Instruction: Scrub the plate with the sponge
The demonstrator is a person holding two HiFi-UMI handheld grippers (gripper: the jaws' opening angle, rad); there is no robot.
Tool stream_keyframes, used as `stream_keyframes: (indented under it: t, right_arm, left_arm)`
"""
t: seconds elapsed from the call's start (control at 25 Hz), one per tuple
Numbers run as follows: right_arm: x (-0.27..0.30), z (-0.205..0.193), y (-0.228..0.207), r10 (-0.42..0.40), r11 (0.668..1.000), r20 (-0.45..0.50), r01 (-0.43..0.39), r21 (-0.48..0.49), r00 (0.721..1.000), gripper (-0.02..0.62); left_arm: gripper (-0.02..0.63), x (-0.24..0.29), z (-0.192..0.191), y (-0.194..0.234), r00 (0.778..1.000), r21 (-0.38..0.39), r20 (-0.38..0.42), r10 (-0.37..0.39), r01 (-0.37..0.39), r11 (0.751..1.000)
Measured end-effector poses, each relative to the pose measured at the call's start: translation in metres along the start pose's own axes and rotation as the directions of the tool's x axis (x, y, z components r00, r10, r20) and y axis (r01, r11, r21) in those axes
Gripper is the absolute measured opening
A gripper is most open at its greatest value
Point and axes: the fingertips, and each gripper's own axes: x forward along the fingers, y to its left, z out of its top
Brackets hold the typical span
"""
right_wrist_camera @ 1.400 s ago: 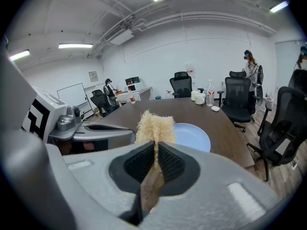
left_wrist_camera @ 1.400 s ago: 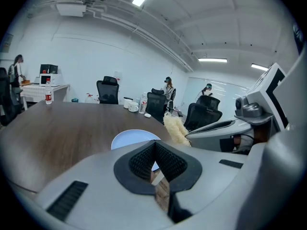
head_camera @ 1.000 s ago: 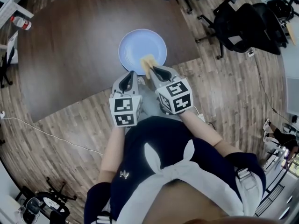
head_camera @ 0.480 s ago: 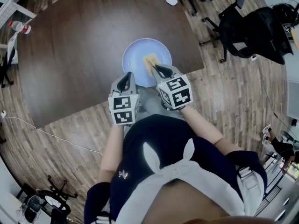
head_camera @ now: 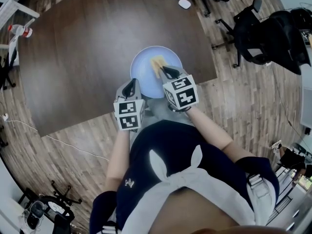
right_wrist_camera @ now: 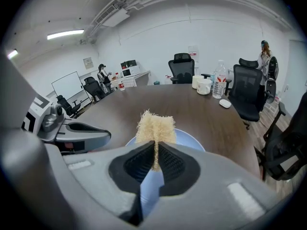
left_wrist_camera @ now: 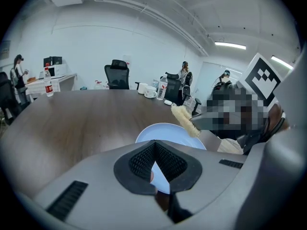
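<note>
Head view: plate (head_camera: 145, 68), pale blue, sits on the dark table (head_camera: 83, 48) close to its near edge, in front of the person. Right gripper (head_camera: 165, 71) reaches over the plate's near right part, jaws clenched on the sponge (head_camera: 157, 63). The sponge is yellow and fuzzy and sticks out past the fingertips above the plate's middle; contact with the plate is hard to tell. Right gripper view confirms it: pads squeeze the sponge's lower end and its frayed top stands above them, plate behind.

Left gripper (head_camera: 130, 85) is at the plate's near left rim, apart from the right one. Left gripper view: jaws together at the tips, plate blue showing through the gap lower down; possibly touching the rim, unclear.

Mugs (right_wrist_camera: 201, 84) and a bottle (right_wrist_camera: 219, 85) stand at the table's far end, well apart from the plate.
</note>
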Motion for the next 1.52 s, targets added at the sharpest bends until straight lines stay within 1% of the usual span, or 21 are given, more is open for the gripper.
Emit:
stream_keyframes:
  t: [0.28, 0.68, 0.92, 1.16, 1.52]
  right_arm:
    - [0.030, -0.005, -0.016, -0.004, 1.000, -0.056, 0.005, 0.013, 0.998, 0.020]
    - [0.071, -0.014, -0.035, 0.002, 1.000, -0.124, 0.001, 0.021, 0.992, 0.020]
    - [0.086, -0.022, -0.041, 0.005, 0.999, -0.156, 0.001, 0.035, 0.988, 0.021]
    - [0.100, -0.028, -0.047, -0.016, 0.999, -0.177, 0.023, 0.037, 0.984, 0.020]
    - [0.115, -0.031, -0.059, -0.051, 0.998, -0.214, 0.056, 0.017, 0.976, 0.021]
  left_arm:
    - [0.005, 0.019, -0.016, 0.010, 0.998, -0.007, -0.064, 0.013, -0.014, 1.000]
    - [0.005, 0.045, -0.035, 0.029, 0.991, -0.036, -0.128, 0.038, -0.043, 0.998]
    - [0.006, 0.058, -0.049, 0.039, 0.985, -0.051, -0.165, 0.054, -0.064, 0.997]
    - [0.006, 0.063, -0.060, 0.046, 0.978, -0.053, -0.200, 0.066, -0.078, 0.996]
    - [0.006, 0.068, -0.065, 0.046, 0.973, -0.050, -0.225, 0.052, -0.064, 0.997]
